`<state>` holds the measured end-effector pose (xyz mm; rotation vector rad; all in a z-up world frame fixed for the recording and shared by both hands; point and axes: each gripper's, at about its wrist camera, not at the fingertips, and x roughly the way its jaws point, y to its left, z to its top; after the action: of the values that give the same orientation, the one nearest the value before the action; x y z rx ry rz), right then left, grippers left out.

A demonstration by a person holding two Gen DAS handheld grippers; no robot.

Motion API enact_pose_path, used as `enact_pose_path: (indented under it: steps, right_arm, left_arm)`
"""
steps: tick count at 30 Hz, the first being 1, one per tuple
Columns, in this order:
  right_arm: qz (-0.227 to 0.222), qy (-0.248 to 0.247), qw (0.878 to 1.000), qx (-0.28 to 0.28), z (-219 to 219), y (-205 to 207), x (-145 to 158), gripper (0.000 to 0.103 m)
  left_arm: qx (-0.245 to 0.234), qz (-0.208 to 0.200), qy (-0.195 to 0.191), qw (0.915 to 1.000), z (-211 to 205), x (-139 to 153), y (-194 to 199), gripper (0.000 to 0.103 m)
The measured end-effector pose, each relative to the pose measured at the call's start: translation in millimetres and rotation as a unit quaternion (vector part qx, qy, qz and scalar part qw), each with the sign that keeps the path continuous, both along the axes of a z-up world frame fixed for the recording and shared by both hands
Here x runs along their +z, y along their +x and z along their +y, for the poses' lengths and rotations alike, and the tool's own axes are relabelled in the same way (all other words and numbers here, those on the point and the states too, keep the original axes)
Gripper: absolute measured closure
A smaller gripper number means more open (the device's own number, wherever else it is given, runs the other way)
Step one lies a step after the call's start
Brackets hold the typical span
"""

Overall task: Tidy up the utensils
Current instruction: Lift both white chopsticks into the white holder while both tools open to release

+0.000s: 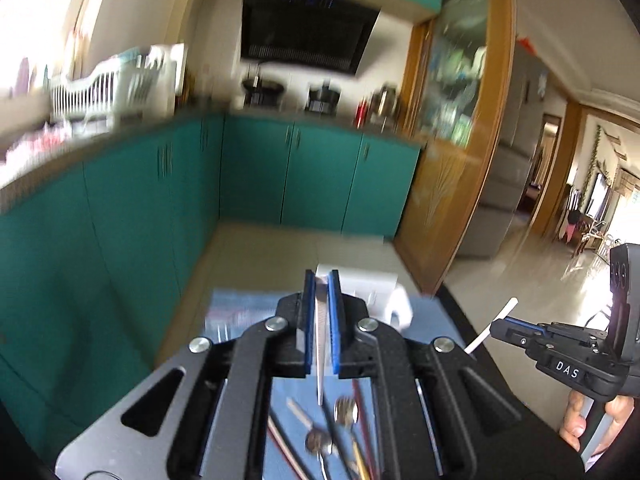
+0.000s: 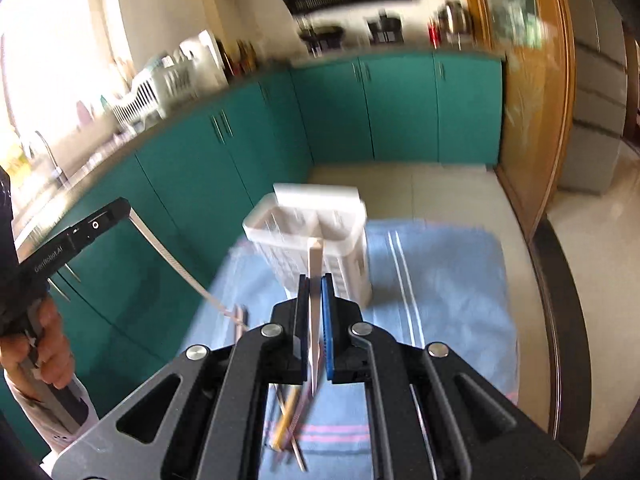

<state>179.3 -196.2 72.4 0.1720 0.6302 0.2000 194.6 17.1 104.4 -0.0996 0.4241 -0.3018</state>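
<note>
Right wrist view, right tool [image 2: 316, 300] pinching white chopstick [image 2: 315, 264], caddy [image 2: 316, 236] just beyond, left tool [image 1: 320, 300] pinching another.

The caddy [image 2: 316, 240] stands on the towel [image 2: 440, 280] — loose utensils [image 2: 288, 420] lie nearer.

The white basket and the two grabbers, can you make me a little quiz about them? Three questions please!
1. True or false: the left gripper is empty.
2. What does the white basket stand on: A) bare floor, B) a blue towel, C) the kitchen counter?
3. Fill in: the right gripper is shut on a white ____.

Key:
1. False. It is shut on a silver utensil.
2. B.
3. Stick: the white stick points toward the basket. Spoons and chopsticks lie below on the towel.
</note>
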Motion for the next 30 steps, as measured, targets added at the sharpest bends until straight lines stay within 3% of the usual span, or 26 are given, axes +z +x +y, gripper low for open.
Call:
enact_pose_path:
  steps: [5,8,12,17,19,25,30]
  right_arm:
    - [-0.068,0.021,0.997,-0.004,-5.6,-0.9,58.5,0.096]
    - [-0.12,-0.003,0.992,-0.04,-7.7,7.7,83.3,0.096]
    - [-0.131,-0.011,0.989,-0.061,-8.1,34.7,91.9,0.096]
    - [-0.145,-0.004,0.986,-0.079,-12.4,62.2,78.7,0.096]
    - [-0.159,-0.004,0.984,-0.084,-13.0,70.6,64.5,0.096]
    - [-0.095,-0.017,0.993,-0.069,-10.6,89.9,4.1,0.096]
    - [-0.056,-0.008,0.996,-0.07,-20.3,89.2,-27.0,0.096]
  left_arm:
    - [0.013,-0.032,0.005,0.9994,-9.7,50.9,10.8,0.097]
    - [0.037,-0.054,-0.016,0.9977,-8.7,76.6,28.6,0.097]
    - [0.052,-0.055,-0.067,0.9948,-6.9,83.2,63.7,0.097]
    - [0.093,-0.048,-0.083,0.991,-4.0,63.8,94.5,0.097]
    - [0.088,-0.037,-0.088,0.9916,-6.1,45.5,104.7,0.097]
    - [0.081,0.027,-0.085,0.9927,-7.4,-19.0,119.0,0.097]
    - [0.076,0.036,-0.071,0.9939,-1.0,-42.1,103.3,0.096]
